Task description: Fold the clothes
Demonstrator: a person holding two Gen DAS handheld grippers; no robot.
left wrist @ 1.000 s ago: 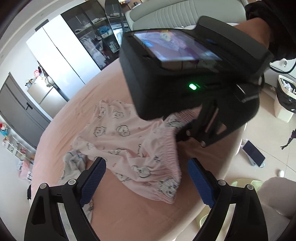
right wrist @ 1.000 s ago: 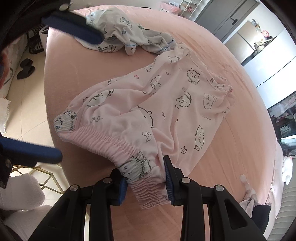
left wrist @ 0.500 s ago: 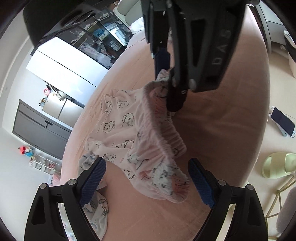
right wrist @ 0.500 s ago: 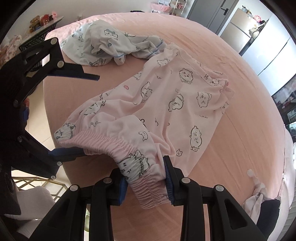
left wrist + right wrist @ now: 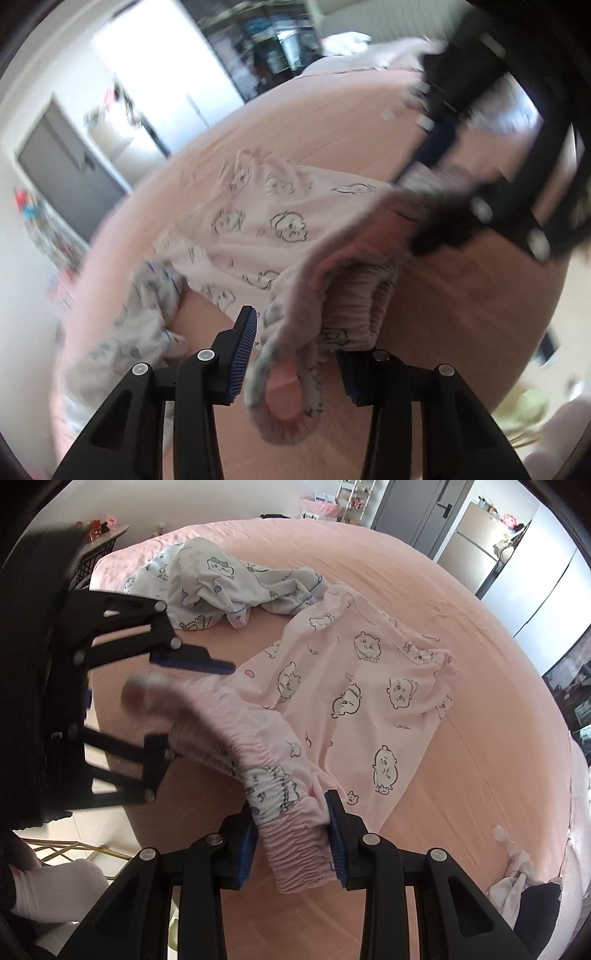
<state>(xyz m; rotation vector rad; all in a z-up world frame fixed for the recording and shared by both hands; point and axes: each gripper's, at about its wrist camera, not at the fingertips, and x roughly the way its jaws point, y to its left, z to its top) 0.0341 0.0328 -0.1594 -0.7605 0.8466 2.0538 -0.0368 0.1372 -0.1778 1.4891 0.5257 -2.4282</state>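
R fingers [image 5: 291,834]: clamped narrow on the elastic waistband of the pink pants [image 5: 354,709], right at my 6 o'clock in R view. Band bunches between both blue pads.
L fingers [image 5: 293,354]: partly apart, pads on either side of the other end of the waistband; cloth hangs in the gap, touches neither pad clearly. View is blurred, so can't tell if I've got a grip.
L fingers in R view [image 5: 173,701]: at 9 o'clock, one finger above the band and one below, visibly apart, band between them.
R fingers in L view [image 5: 443,177]: at 2 o'clock, dark and smeared, waistband running from there down to 6 o'clock.
Pink pants: bear-face print, waistband end lifted off the bed between my 2 sets of fingers; legs trail flat toward 1 o'clock in R view, on the sheet.
White-blue garment [image 5: 221,583]: crumpled heap at 11 o'clock in R view, touching the pants' far leg end. In L view it's at 8 o'clock [image 5: 147,314], just beside my L finger.
Bed [image 5: 369,565]: pink sheet, carries both garments.
Background: grey door [image 5: 417,513] & pale wardrobe [image 5: 532,590] at 1 o'clock, R view.
White sock [image 5: 55,890]: 8 o'clock, R view, off the bed.
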